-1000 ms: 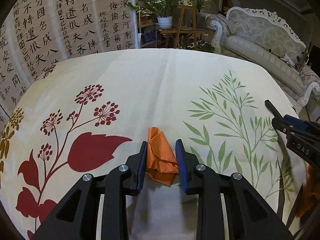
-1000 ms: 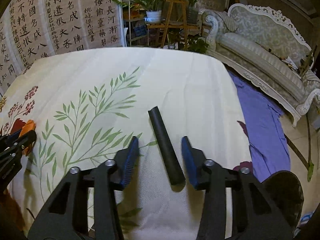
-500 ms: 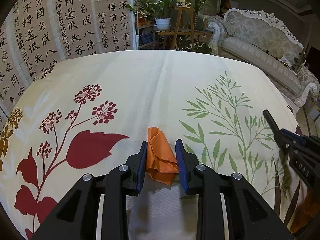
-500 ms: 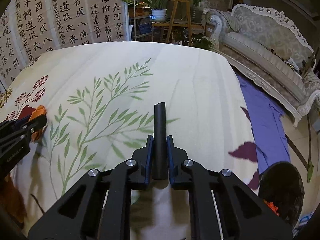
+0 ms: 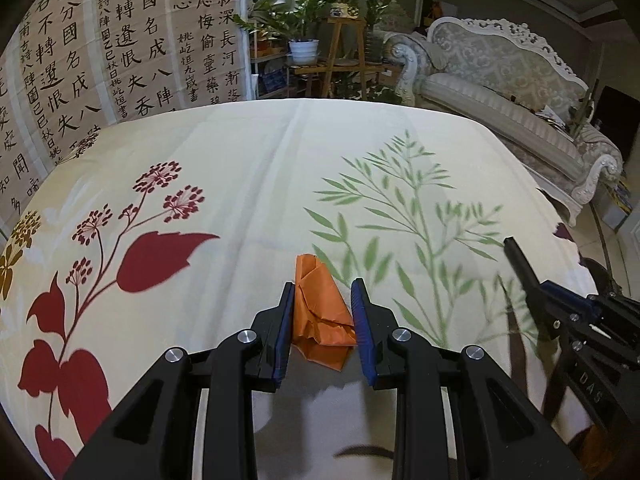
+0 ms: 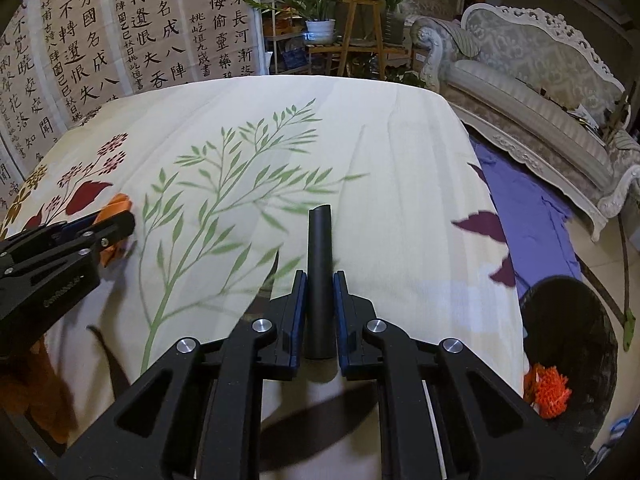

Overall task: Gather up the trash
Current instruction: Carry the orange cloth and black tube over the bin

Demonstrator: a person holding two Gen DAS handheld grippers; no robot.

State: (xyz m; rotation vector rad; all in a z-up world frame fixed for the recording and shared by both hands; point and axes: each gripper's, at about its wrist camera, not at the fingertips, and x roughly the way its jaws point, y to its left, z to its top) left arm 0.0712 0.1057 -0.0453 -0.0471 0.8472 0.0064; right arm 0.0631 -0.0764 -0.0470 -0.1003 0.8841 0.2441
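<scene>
My left gripper (image 5: 322,300) is shut on a crumpled orange paper (image 5: 320,312) and holds it above the floral tablecloth (image 5: 240,168). My right gripper (image 6: 320,288) is shut on a black tube (image 6: 320,264) that points forward over the cloth. The right gripper with the tube (image 5: 520,260) shows at the right edge of the left wrist view. The left gripper with the orange paper (image 6: 114,210) shows at the left of the right wrist view.
A black bin (image 6: 576,312) stands on the floor right of the table, with orange trash (image 6: 548,390) in it. A purple cloth (image 6: 528,216) lies on the floor. A sofa (image 6: 540,92), plant stand (image 6: 360,32) and calligraphy screen (image 6: 120,40) stand behind.
My right gripper closed on the black tube and lifted it, turning toward the bin side. My left gripper kept its hold on the orange paper and rose slightly.
</scene>
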